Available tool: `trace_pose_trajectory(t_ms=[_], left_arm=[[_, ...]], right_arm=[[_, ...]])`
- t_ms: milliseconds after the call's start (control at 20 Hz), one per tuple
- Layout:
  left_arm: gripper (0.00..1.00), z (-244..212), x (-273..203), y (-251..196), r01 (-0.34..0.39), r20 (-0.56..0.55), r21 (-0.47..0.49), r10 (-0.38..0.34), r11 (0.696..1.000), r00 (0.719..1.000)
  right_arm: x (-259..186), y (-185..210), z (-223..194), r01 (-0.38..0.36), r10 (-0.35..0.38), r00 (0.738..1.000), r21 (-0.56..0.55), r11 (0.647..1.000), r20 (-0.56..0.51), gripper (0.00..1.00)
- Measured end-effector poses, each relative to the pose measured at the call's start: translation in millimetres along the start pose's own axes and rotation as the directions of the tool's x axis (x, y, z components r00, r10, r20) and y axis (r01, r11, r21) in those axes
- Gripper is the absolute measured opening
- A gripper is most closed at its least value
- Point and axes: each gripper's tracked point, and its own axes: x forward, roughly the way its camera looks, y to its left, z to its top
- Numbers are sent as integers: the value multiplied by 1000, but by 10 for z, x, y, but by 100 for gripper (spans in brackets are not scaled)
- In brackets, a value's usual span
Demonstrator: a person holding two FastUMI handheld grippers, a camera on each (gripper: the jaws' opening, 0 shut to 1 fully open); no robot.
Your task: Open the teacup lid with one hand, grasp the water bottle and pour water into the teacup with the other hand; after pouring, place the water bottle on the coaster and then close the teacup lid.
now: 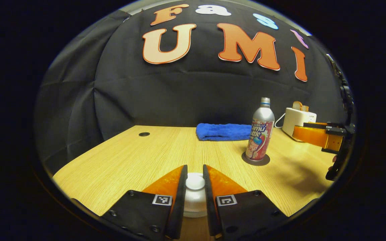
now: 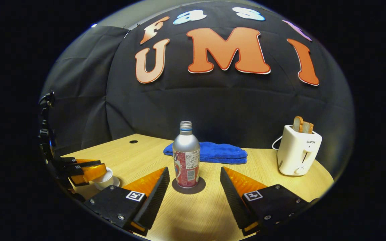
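Nearest, in the left gripper view: left gripper (image 1: 195,182) clenched on the knob of the teacup lid (image 1: 195,192), a finger on each side, seemingly touching. Lid looks seated on the teacup (image 2: 105,179), saucer under the cup in the right gripper view. Judging by the bottle parked on its coaster: late stage, lid being closed, release pending. Could equally be the opening grab; cannot tell from this alone.

Right gripper (image 2: 194,182) released, jaws wide apart, holding nothing, hanging short of the water bottle (image 2: 186,155) and framing it without contact.

Mid-table: bottle upright, centred on the dark round coaster (image 2: 189,189), neck looks uncapped.

Farther back: blue towel (image 2: 213,152) folded flat behind the bottle; toaster (image 2: 298,154) at the right rear with bread in the slots; cable hole in the table (image 1: 129,157) at the left rear.

Risks:
- Opening the left jaws while pulling sideways: knob drags, lid skews or cup tips on the saucer.
- Lifting before full release: lid comes off again.
- Right gripper drifting forward: open bottle gets knocked off the coaster and spills.

Count: grippers 2, cup 1, lid 1, saucer 1, bottle 1, coaster 1, towel 1, toaster 1, bread slices 2.
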Motion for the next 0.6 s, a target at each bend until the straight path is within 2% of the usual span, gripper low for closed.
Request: trace_pose_trajectory(t_ms=[150,200,250,350,450,500,550,600], left_arm=[[39,109,-17,27,-6,37,1,6,1000,999],[43,190,-52,42,-14,63,4,13,1000,998],[53,282,-87,70,-31,86,14,30,999,996],[55,464,-130,58,-47,133,31,42,998,990],[61,674,-193,-29,-30,177,28,24,999,984],[59,773,-232,-99,-12,197,25,6,1000,980],[70,865,-266,-162,3,218,23,-7,1000,976],[73,979,-299,-202,13,244,17,-16,1000,970]], right_arm=[[-91,-34,90,15,-15,1000,-8,1000,28,91],[-120,-36,135,18,-17,999,-12,1000,40,92],[-160,-42,183,25,-24,998,-16,1000,54,92],[-235,-64,287,41,-39,995,-22,999,87,92],[-303,-90,396,61,-56,991,-36,997,121,92],[-340,-102,452,71,-65,988,-43,997,138,92],[-386,-118,508,82,-74,985,-48,995,155,91],[-428,-127,562,90,-81,981,-49,995,174,92]])
